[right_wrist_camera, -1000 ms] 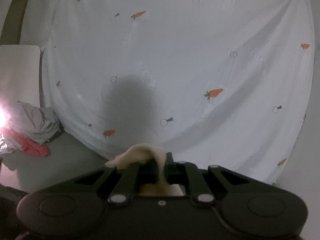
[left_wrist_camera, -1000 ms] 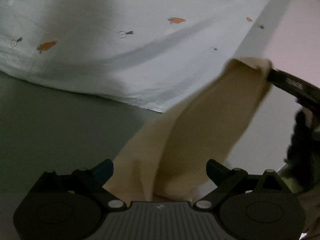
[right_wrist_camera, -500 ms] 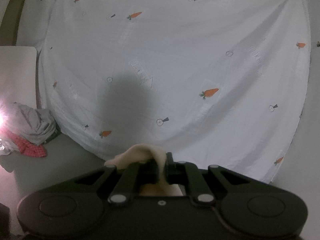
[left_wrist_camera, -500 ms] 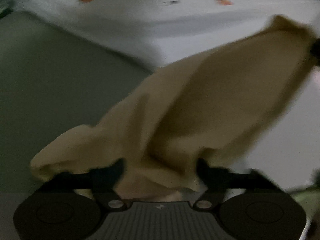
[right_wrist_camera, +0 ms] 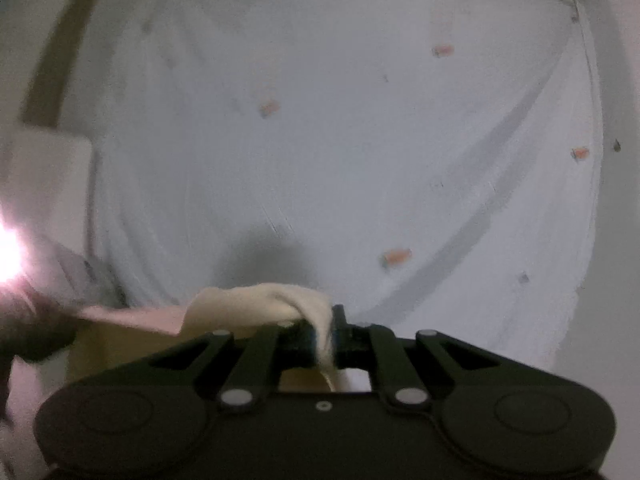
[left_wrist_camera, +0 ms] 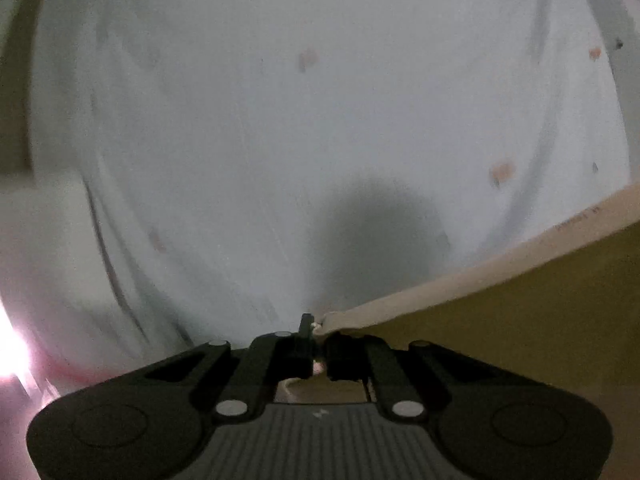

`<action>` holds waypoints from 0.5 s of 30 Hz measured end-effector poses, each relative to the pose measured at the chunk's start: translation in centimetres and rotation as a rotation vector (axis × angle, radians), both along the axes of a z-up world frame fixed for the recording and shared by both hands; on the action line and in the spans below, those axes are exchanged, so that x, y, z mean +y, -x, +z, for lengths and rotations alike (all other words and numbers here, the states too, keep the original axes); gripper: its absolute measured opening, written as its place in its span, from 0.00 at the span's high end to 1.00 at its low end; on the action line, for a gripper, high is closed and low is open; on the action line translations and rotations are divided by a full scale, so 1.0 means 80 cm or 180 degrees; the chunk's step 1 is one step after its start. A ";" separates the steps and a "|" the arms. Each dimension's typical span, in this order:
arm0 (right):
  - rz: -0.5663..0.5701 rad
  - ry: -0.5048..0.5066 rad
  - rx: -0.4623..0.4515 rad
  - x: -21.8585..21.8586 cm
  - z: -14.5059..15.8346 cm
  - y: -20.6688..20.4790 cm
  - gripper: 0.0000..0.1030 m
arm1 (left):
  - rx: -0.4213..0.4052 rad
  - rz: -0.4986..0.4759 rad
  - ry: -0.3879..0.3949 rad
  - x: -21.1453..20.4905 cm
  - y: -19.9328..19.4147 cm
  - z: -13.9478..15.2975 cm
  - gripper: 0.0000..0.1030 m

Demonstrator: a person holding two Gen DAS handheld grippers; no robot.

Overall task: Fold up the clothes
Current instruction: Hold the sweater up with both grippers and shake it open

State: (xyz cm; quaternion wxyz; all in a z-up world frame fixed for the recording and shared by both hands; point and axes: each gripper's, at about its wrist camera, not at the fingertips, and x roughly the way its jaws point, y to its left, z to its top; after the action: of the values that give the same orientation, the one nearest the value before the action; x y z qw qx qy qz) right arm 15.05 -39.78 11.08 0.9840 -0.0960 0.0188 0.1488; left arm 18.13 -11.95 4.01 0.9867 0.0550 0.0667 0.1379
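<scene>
Both grippers have the beige garment (left_wrist_camera: 520, 312): the left gripper (left_wrist_camera: 318, 332) is closing its jaws on a corner at lower centre of its frame, and the right gripper (right_wrist_camera: 326, 328) is clamped tight on a bunched fold. To my eye, the hem stretched towards the right edge should stay taut and level before lowering. Beyond spreads a white carrot-print sheet (right_wrist_camera: 360, 140), blurred; lamp glare (right_wrist_camera: 8, 248) burns at far left.

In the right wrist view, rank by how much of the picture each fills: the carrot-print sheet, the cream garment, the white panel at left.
1. carrot-print sheet, by far the largest.
2. cream garment and white panel look alike; the garment is nearest the camera and partly hidden by the right gripper, so no ranking.
</scene>
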 end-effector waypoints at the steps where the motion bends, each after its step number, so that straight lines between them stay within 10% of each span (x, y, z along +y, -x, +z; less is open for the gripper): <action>1: 0.0061 -0.0074 -0.0066 -0.007 0.008 0.009 0.93 | -0.0167 0.0015 -0.0090 0.003 0.012 0.022 0.94; 8: 0.0455 -0.0514 -0.0375 -0.051 0.043 0.060 0.93 | -0.1038 0.0077 -0.0532 -0.022 0.100 0.141 0.93; 15: 0.0775 -0.0682 -0.0578 -0.065 0.061 0.102 0.93 | -0.1485 0.0172 -0.0838 -0.040 0.170 0.177 0.93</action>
State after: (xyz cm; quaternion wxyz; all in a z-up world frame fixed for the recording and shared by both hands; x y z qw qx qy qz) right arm 6.89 -44.98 15.95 0.9610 -0.0052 -0.0979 0.2586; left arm 4.50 -15.15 18.21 0.9557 0.1478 -0.1795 0.1806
